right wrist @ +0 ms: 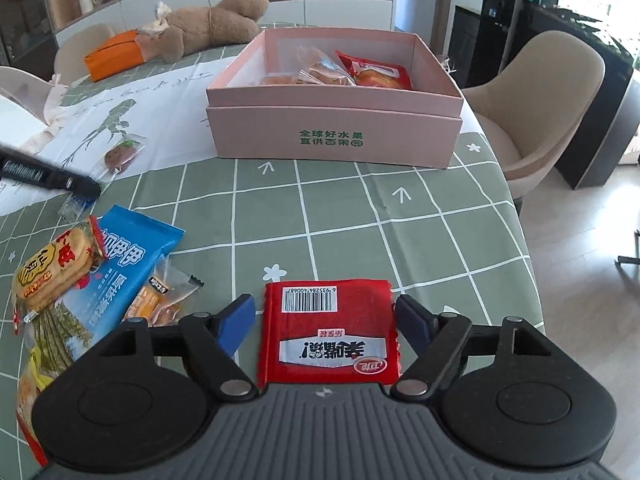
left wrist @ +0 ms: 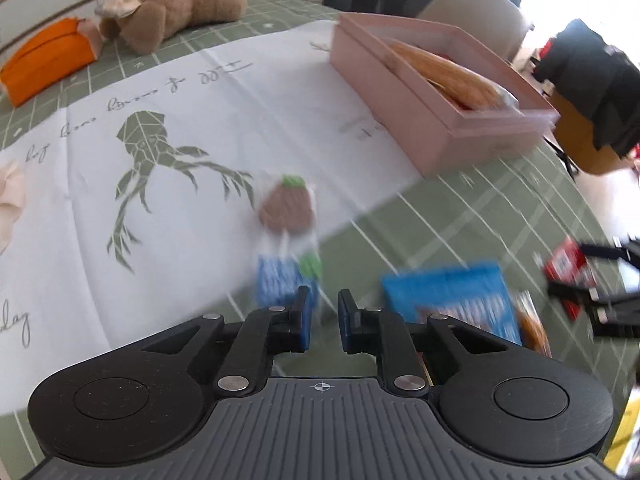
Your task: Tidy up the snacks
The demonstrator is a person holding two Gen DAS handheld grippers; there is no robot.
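Green checked cloth (right wrist: 340,216) covers the table, with the pink box (right wrist: 332,136) at 12 o'clock already holding snacks. Right gripper (right wrist: 325,316) is spread wide around a red packet (right wrist: 328,332). Left gripper (left wrist: 323,312), fingers narrowly parted and pinching nothing, hovers near a small wrapped snack (left wrist: 286,210).

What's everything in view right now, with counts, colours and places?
pink box: 1, pink, table's far side, holding wrapped snacks
red packet: 1, red, between the right gripper's fingers
blue bag: 1, blue, near-left of table
rice cracker pack: 1, yellow-red, on the blue bag
clear pastry packet: 1, orange inside, beside the blue bag
brown cookie packet: 1, clear, on white cloth
plush toy: 1, brown, far end
tissue pouch: 1, orange, beside the plush toy
left hand-held gripper: narrow gap, above the table
right hand-held gripper: open
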